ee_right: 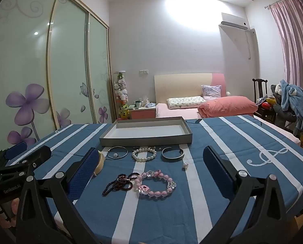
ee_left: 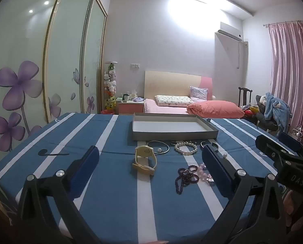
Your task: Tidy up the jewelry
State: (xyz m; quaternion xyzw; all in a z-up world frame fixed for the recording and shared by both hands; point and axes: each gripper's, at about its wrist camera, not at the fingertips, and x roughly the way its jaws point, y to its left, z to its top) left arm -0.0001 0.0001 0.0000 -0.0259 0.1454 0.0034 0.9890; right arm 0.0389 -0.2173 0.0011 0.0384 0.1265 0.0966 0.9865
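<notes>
A shallow grey box [ee_left: 172, 135] [ee_right: 145, 139] with a white floor lies empty at the far side of the blue striped tablecloth. In front of it lie a thin silver bangle [ee_right: 117, 152], a pearl bracelet [ee_left: 186, 148] [ee_right: 144, 154] and a wide silver cuff [ee_right: 172, 154]. Nearer lie a cream watch [ee_left: 144, 160], dark red beads [ee_left: 185, 180] [ee_right: 119, 183], a pink bead bracelet [ee_right: 156, 185] and a loose pearl [ee_right: 185, 165]. My left gripper [ee_left: 150, 160] stands open above the watch. My right gripper [ee_right: 150, 162] stands open over the bracelets. Nothing is held.
The table [ee_left: 110, 193] is covered by a blue cloth with white stripes. Behind it are a bed [ee_left: 171, 103] with pink bedding, a sliding wardrobe [ee_left: 29, 61] on the left and a chair [ee_right: 289, 101] piled with clothes on the right.
</notes>
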